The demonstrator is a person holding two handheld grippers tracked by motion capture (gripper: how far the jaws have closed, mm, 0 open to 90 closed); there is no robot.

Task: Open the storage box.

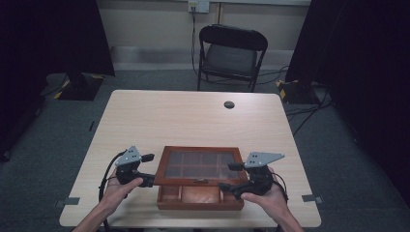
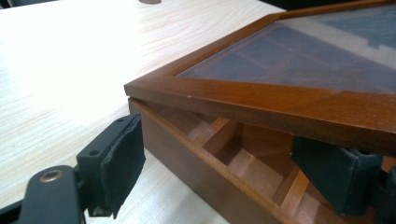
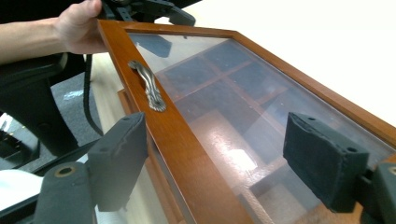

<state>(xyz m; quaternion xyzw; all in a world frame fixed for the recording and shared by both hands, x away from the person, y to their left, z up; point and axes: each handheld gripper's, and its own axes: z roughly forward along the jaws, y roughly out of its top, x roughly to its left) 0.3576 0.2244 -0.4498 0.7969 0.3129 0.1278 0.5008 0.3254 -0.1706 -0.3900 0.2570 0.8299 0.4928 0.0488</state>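
Hands low at box [image 1: 200,198] front; left tongs [image 1: 149,170], right tongs [image 1: 227,177] agape, straddling raised lid [image 1: 200,164] corners, ungripped.

My tabletop [image 1: 193,116] is pale wood-grain laminate with rounded corners; a round dark cable grommet [image 1: 229,104] sits near its far edge, right of centre; beyond that edge a black folding chair [image 1: 231,55] stands on grey carpet, facing me; a wall socket [image 1: 198,6] sits above the chair, a cable hanging from it; black curtains [image 1: 53,38] flank both sides; dark cables [image 1: 309,113] trail on the floor at the right; yellow-and-black tape [image 1: 288,88] marks a stand base there.
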